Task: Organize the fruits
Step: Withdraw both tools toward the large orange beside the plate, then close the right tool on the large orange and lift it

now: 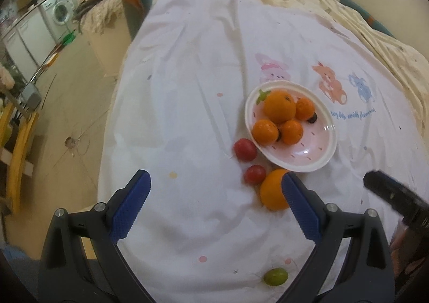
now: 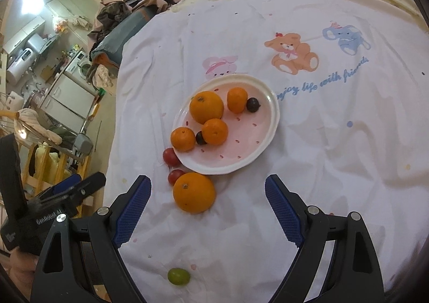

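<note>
A pink plate [image 2: 241,166] with a white rim lies on a white sheet. It holds a large orange [image 2: 206,107], three small oranges and two dark grapes [image 2: 252,104]. Off the plate's near left edge lie two red fruits [image 2: 170,156], a loose large orange [image 2: 194,192] and, nearer to me, a green grape [image 2: 178,276]. My right gripper [image 2: 208,181] hovers open over the sheet, and the loose orange sits just beyond its left finger. My left gripper [image 1: 216,178] is open and holds nothing. Its right finger hides part of the loose orange [image 1: 272,190], with the plate [image 1: 308,166] beyond.
The sheet [image 2: 335,142] has printed cartoon animals and blue lettering and covers a bed whose left edge drops to the floor. A cream blanket [image 1: 375,42] is bunched at the far side. Clothes, a washing machine [image 1: 60,11] and a yellow wooden frame [image 1: 18,147] stand to the left.
</note>
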The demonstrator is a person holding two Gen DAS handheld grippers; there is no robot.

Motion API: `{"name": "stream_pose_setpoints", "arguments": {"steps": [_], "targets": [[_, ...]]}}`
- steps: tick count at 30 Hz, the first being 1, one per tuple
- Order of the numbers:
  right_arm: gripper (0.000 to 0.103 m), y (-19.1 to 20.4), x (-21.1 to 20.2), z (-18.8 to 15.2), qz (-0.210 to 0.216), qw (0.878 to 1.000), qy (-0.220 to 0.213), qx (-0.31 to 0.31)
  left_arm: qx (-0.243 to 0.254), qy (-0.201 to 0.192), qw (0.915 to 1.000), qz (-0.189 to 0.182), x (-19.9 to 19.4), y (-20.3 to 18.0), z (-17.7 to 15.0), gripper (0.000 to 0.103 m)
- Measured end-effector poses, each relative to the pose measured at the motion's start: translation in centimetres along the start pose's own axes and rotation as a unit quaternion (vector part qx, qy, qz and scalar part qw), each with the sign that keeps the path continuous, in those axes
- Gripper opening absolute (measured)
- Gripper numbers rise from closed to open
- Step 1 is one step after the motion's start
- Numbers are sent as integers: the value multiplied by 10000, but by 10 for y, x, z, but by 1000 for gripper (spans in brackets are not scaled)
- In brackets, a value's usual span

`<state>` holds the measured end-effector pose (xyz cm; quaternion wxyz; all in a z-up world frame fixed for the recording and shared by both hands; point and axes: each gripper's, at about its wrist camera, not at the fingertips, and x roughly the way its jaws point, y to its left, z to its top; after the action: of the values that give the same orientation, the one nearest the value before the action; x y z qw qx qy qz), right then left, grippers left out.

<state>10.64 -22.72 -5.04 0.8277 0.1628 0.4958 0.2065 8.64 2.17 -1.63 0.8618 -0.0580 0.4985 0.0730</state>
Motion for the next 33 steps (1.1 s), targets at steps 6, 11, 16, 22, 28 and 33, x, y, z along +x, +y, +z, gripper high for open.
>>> {"name": "stream_pose_setpoints", "arguments": {"steps": [6, 11, 16, 22, 28, 33], "targets": [[89, -7, 19, -7, 87, 9994, 274, 190, -136, 8, 9995, 294, 3, 9, 6, 97], [89, -6, 41, -12, 120, 9972, 704, 223, -417, 300, 9982, 303, 13, 16, 6, 97], [89, 21, 70, -23, 2, 9921, 1239, -179, -525, 523, 9972, 96, 18, 16, 6, 97], [89, 42, 112, -25, -263, 9870, 1477, -577, -674, 622, 9958, -17, 21, 18, 11, 97], [89, 42, 139, -24, -399, 9864, 1496, -550, -809, 727, 9941, 24, 24, 28, 11, 97], [67, 40, 145, -24, -572, 9839, 1558, -659, -981, 776, 9921, 136, 28, 36, 12, 97]]}}
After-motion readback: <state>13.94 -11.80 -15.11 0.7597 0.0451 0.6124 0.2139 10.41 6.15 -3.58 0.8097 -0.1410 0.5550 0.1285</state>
